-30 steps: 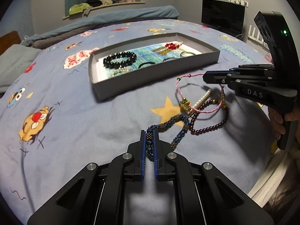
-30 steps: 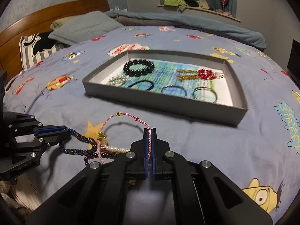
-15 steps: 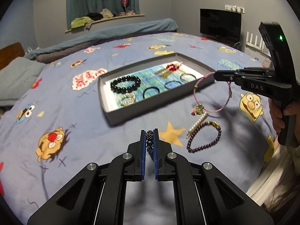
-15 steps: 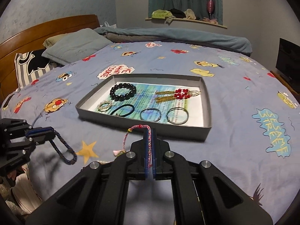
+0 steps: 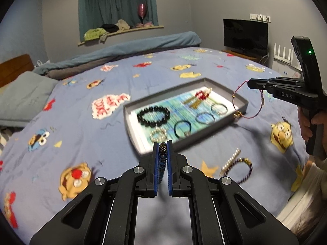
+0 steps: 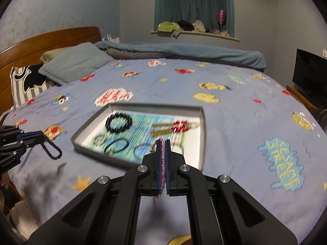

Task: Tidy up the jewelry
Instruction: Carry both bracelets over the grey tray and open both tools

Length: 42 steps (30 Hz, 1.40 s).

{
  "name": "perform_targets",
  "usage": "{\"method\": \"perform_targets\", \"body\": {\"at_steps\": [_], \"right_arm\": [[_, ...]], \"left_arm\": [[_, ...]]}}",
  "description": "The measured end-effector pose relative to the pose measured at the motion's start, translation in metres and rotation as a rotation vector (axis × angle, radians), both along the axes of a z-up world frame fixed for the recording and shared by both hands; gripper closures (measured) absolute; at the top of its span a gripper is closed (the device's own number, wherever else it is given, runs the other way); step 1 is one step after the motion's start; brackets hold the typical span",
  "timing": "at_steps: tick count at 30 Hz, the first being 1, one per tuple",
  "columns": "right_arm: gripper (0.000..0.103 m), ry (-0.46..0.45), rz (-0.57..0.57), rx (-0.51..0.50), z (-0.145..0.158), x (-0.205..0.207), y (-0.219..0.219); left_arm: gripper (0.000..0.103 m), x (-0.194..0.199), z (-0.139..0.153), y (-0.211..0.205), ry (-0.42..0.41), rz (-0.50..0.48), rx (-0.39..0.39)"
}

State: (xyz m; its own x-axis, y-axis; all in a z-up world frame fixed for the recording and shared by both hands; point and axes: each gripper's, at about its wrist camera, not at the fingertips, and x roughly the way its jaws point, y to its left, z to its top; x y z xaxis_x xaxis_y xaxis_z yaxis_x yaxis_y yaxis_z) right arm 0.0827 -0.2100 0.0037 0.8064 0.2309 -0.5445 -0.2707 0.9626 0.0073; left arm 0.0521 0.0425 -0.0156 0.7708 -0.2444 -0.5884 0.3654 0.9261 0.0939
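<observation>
Both bracelets lifted clear of bedspread (image 5: 71, 134) since a second ago. Left gripper (image 5: 162, 153) clamped on blue bracelet (image 6: 51, 149); right gripper (image 6: 162, 153) clamped on pink bracelet (image 5: 248, 104). Tray (image 5: 206, 140) at 12 o'clock; drop-off next.

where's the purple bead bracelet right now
In the left wrist view, the purple bead bracelet lies on the bedspread at lower right, beside a pearl bar, nearer than the tray.

The right gripper (image 6: 162, 149) had its jaws closed on a pink beaded bracelet (image 6: 162, 163), above the near edge of a grey tray (image 6: 202, 134) on the bed (image 6: 235, 122). Near the bed's left edge, the left gripper (image 6: 41, 135) was clamped on a dark blue beaded bracelet (image 6: 53, 151), which dangled clear of the sheet.
</observation>
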Motion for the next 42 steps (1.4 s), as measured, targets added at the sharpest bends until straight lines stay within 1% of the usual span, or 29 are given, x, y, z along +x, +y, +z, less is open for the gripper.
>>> {"method": "perform_targets", "body": {"at_steps": [2, 8, 12, 15, 19, 23, 26, 29, 31, 34, 42], "right_arm": [[0.101, -0.015, -0.01, 0.009, 0.008, 0.012, -0.004], [0.101, -0.033, -0.039, 0.018, 0.018, 0.046, -0.01], [0.101, -0.035, -0.053, 0.011, 0.017, 0.069, -0.01], [0.101, -0.025, -0.061, 0.005, 0.012, 0.084, -0.009], [0.101, -0.004, -0.06, 0.012, 0.002, 0.104, -0.007], [0.101, 0.028, -0.041, 0.052, -0.006, 0.12, -0.005], [0.101, 0.053, -0.038, 0.056, -0.015, 0.13, -0.003], [0.101, 0.085, -0.042, 0.05, -0.025, 0.139, -0.003], [0.101, 0.104, -0.048, 0.038, -0.032, 0.144, -0.002], [0.101, 0.124, -0.055, 0.018, -0.04, 0.147, -0.002], [0.1, 0.163, -0.066, -0.015, -0.053, 0.154, -0.001]], "left_arm": [[0.095, 0.009, 0.007, -0.002, -0.02, -0.004, 0.014], [0.095, 0.046, 0.028, -0.013, -0.047, -0.037, 0.0], [0.095, 0.076, 0.036, -0.03, -0.045, -0.075, -0.011], [0.095, 0.096, 0.037, -0.045, -0.042, -0.098, -0.008], [0.095, 0.127, 0.03, -0.069, -0.024, -0.144, -0.012], [0.095, 0.147, 0.02, -0.093, -0.02, -0.188, -0.012], [0.095, 0.164, 0.008, -0.105, 0.027, -0.202, -0.036], [0.095, 0.182, -0.009, -0.111, 0.099, -0.197, -0.055], [0.095, 0.19, -0.022, -0.114, 0.135, -0.182, -0.034], [0.095, 0.193, -0.035, -0.115, 0.143, -0.159, 0.007], [0.095, 0.207, -0.051, -0.11, 0.196, -0.132, 0.022]]}}
